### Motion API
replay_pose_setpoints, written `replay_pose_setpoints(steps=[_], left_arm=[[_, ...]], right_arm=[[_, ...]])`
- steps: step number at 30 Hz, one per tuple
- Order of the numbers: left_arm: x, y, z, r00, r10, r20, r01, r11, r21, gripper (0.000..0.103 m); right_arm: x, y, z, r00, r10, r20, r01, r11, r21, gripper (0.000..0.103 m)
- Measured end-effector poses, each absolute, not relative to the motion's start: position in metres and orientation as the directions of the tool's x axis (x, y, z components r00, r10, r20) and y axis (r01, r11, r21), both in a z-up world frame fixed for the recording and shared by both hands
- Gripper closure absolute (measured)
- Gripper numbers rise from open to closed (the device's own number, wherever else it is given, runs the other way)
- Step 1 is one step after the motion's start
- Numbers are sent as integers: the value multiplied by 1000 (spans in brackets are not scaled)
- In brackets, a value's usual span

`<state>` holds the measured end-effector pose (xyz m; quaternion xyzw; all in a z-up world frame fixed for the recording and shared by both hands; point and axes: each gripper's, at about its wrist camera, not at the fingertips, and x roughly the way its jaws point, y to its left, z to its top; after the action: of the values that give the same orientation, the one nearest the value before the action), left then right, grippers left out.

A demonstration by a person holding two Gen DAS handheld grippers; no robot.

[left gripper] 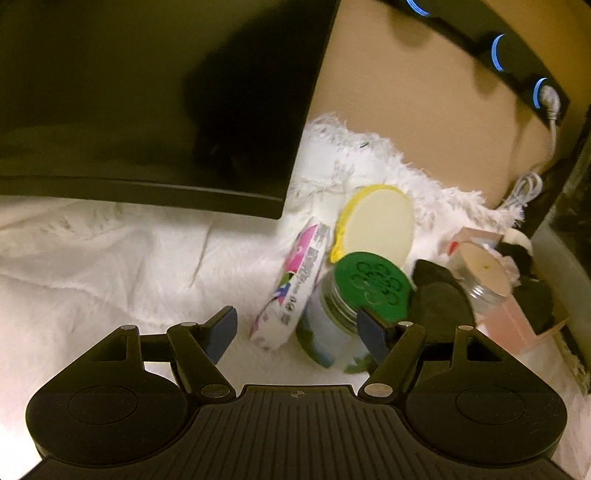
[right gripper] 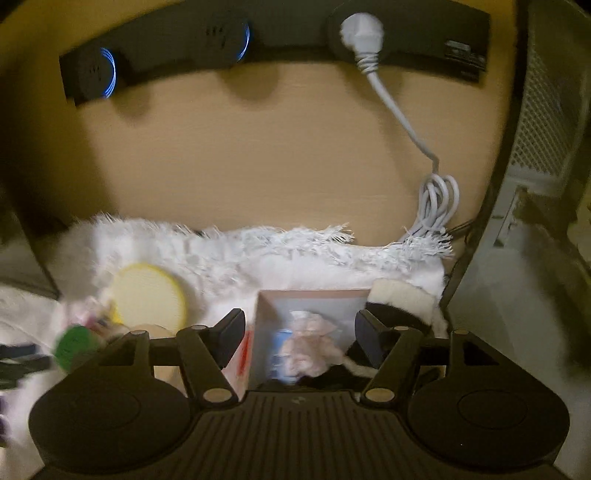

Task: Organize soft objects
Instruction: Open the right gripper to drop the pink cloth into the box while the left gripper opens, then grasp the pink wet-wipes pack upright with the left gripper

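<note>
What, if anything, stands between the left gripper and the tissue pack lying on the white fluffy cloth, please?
Nothing visible does. The left gripper is open and the tissue pack lies just ahead, roughly between its fingers. The green-lidded jar stands close beside the pack on the right, near the right finger, so it crowds the approach without blocking it.

Both grippers hold nothing: the left gripper (left gripper: 297, 328) has its jaws spread wide, and the right gripper (right gripper: 300, 334) likewise.

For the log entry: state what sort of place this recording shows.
Probably a home desk or dressing-table corner. A dark monitor stands on a fluffy white cover, a black power strip with a white plug is fixed to the beige back panel, and jars and a tissue pack sit nearby.
</note>
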<state>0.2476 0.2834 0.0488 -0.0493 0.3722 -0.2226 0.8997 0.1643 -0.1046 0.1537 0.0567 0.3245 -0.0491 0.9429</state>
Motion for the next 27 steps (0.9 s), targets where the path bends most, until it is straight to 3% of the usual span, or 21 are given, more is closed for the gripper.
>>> replay_pose_setpoints(steps=[3,7,15,19,24,27], left_arm=[[258,283,42,620,-458,-637,355,888,-292,26],[259,288,44,618,-499,-608,376,866,-328,28],[266,297,36,605,-507,-614,391,861,-325,28],[278,297,27,613,-486,-623,358,874,-329,28],[297,304,18,606,-528,-595,314,846,-430,28],[305,305,13,610,-538,-582,294,836,-463,33]], right_arm=[[161,-112,159,815,-64,-576,158,981,114,35],[168,-117,156,767,-114,-631,246,961,127,34],[116,-31,127,780,-34,-625,-23,996,-82,34],[94,6,106,756,33,-653,-110,991,-77,34],[76,28,95,733,96,-673,-167,985,-41,34],[70,34,93,720,109,-686,-191,981,-44,34]])
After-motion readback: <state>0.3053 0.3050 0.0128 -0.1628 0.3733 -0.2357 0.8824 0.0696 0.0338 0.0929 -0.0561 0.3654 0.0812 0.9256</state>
